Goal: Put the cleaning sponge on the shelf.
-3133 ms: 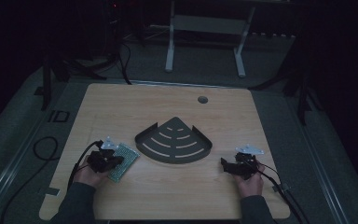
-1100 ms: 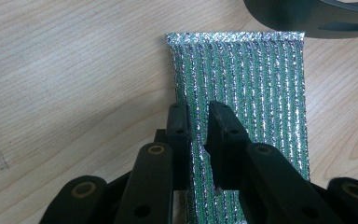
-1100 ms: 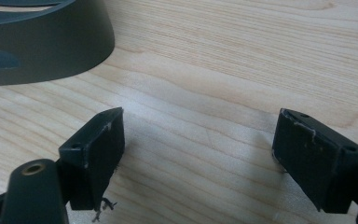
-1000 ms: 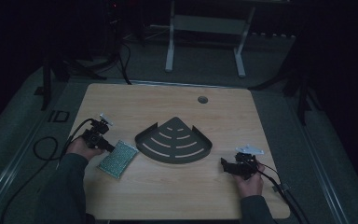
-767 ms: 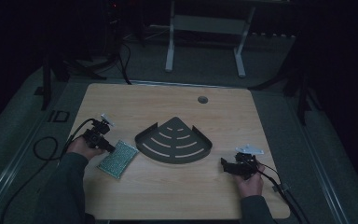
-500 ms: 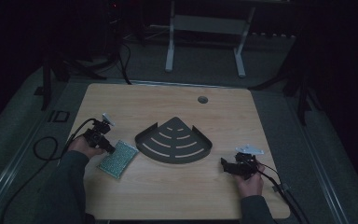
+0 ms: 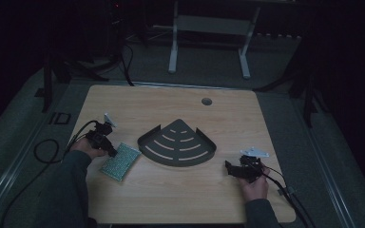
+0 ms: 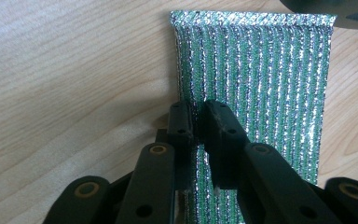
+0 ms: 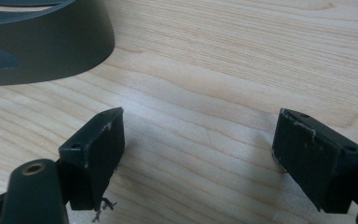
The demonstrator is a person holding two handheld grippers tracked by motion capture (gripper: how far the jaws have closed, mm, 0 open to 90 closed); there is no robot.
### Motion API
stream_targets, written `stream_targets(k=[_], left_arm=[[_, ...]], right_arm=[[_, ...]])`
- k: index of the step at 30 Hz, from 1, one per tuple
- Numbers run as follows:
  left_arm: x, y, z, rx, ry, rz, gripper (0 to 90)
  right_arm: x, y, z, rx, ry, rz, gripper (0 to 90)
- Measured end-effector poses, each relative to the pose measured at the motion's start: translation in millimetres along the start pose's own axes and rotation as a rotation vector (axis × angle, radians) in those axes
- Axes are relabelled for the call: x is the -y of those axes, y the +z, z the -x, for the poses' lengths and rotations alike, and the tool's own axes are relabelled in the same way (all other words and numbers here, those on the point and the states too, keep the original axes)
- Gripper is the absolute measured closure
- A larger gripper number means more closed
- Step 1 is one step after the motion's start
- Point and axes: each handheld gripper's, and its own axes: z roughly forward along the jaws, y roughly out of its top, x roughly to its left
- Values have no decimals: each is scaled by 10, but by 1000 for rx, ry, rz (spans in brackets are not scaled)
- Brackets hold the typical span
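My left gripper (image 8: 196, 122) is pinched on the near edge of the green metallic-striped scouring cloth (image 8: 256, 88), which lies flat near the left edge of the wooden surface (image 7: 171, 194), just beside the dark grey fan-shaped slotted tray (image 7: 177, 142). My right gripper (image 9: 198, 158) rests with jaws wide apart over bare wood, near the right edge. Risk, in my judgement: the hold is thin, so a lift could let the cloth slip or snag the tray's rim.

One desk (image 7: 171, 104), one dark fan-shaped tray (image 7: 177, 144), one green sponge cloth (image 7: 120, 160), two grippers: left (image 7: 108, 148), right (image 7: 229, 167), two hands.
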Motion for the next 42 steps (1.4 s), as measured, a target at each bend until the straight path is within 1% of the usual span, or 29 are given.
stream_targets(k=[2, 4, 7, 10, 15, 18, 20, 21, 23, 24, 26, 27, 28, 33, 39, 42], left_arm=[[-7, 2, -2, 6, 0, -7, 824], [-20, 0, 8, 2, 18, -19, 875], [-40, -8, 10, 2, 34, -31, 891], [-60, -35, 44, -33, 56, -37, 900], [-57, -69, 46, -33, 72, -43, 900], [-48, -110, 47, -14, 77, -45, 900], [-45, -152, 50, -19, 87, -45, 900], [-40, -186, 58, -22, 83, -36, 900], [-39, -211, 55, -25, 86, -32, 900], [-29, -254, 47, -21, 77, -18, 900], [-27, -269, 43, -23, 77, -18, 900], [-20, -310, 43, -27, 76, -5, 900], [-20, -310, 43, -27, 76, -5, 900], [-17, -425, 62, -36, 89, 9, 900], [-30, -525, 87, -49, 96, 22, 900], [-45, -573, 101, -45, 102, 31, 900]], right_arm=[[0, 0, 0, 0, 0, 0, 165], [0, 0, 0, 0, 0, 0, 165], [0, 0, 0, 0, 0, 0, 165], [-1, 1, 1, -1, 0, 1, 165], [-1, 1, 1, -2, 0, 0, 164], [-1, 1, 1, -2, 0, 0, 165], [-1, 1, 1, -2, 0, 0, 165], [-1, 2, 1, -1, 0, 1, 165], [-1, 1, 1, -1, 0, 0, 165], [-1, 1, 1, -1, 0, 1, 164], [-1, 1, 1, -1, 0, 0, 164], [-1, 1, 1, -1, 0, 0, 164], [-1, 1, 1, -1, 0, 0, 164], [-1, 2, 1, -1, 0, 1, 164], [-1, 1, 1, -1, 0, 0, 165], [-1, 1, 1, -2, 0, 0, 165]])
